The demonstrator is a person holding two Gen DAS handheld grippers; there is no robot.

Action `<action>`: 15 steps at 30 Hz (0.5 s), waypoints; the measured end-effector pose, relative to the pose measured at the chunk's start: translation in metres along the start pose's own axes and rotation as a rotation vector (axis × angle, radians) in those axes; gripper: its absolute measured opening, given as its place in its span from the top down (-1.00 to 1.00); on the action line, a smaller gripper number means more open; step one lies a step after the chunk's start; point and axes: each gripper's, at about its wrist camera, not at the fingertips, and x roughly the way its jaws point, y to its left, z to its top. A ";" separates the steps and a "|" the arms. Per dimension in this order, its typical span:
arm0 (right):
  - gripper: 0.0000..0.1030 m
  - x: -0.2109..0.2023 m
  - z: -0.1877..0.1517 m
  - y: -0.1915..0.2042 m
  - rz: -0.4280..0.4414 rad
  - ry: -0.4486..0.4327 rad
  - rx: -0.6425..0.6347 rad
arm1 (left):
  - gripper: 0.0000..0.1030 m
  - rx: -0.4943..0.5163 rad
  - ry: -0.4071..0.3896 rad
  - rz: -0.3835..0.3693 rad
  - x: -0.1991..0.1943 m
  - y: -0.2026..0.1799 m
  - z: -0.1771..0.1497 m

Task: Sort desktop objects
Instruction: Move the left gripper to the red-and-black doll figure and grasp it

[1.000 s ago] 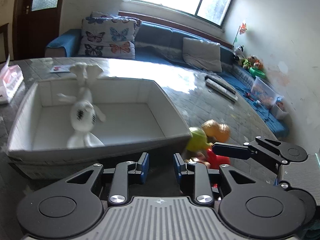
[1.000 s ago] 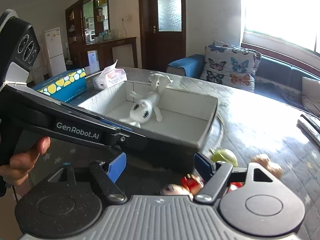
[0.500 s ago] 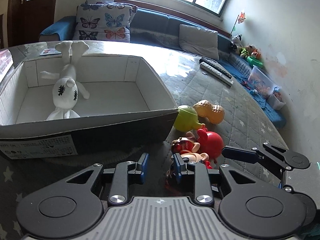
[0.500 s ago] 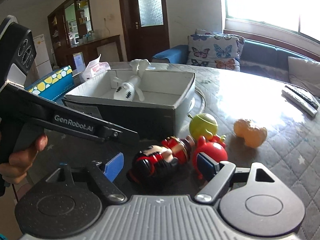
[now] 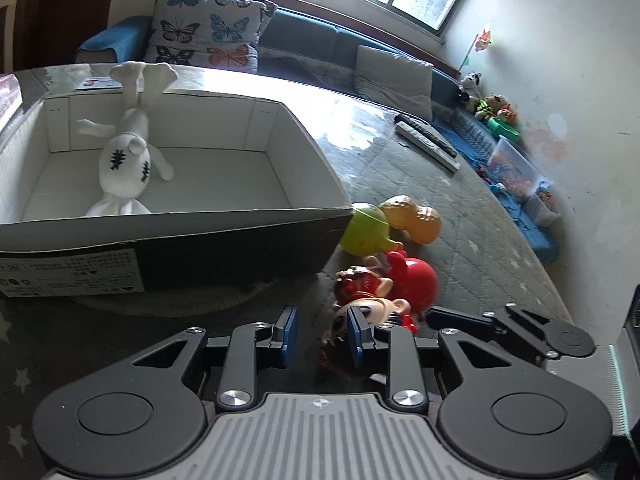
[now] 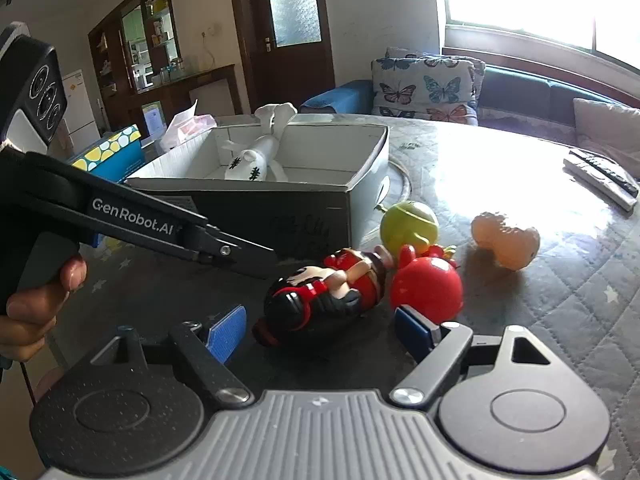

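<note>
A white-lined cardboard box holds a white plush doll. Beside its corner on the quilted table lie a red-and-black cartoon figure, a red round toy, a green round toy and an orange peanut-shaped toy. My right gripper is open, its pads either side of the figure's near end. My left gripper is open and empty, just left of the figure.
Remote controls lie at the table's far side. A yellow-dotted blue box and a tissue pack stand behind the cardboard box. A sofa with butterfly cushions lies beyond the table.
Both grippers have dropped and moved in toward the toys. The figure now lies between the right gripper's open pads. Nothing has been gripped.
</note>
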 end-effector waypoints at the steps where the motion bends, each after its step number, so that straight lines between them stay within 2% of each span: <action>1: -0.62 0.001 -0.001 0.001 0.006 0.002 -0.002 | 0.43 0.004 0.000 -0.004 0.000 -0.001 0.000; 15: -0.59 0.016 -0.001 0.002 0.024 0.033 0.009 | 0.41 0.034 0.037 -0.056 0.009 -0.014 0.011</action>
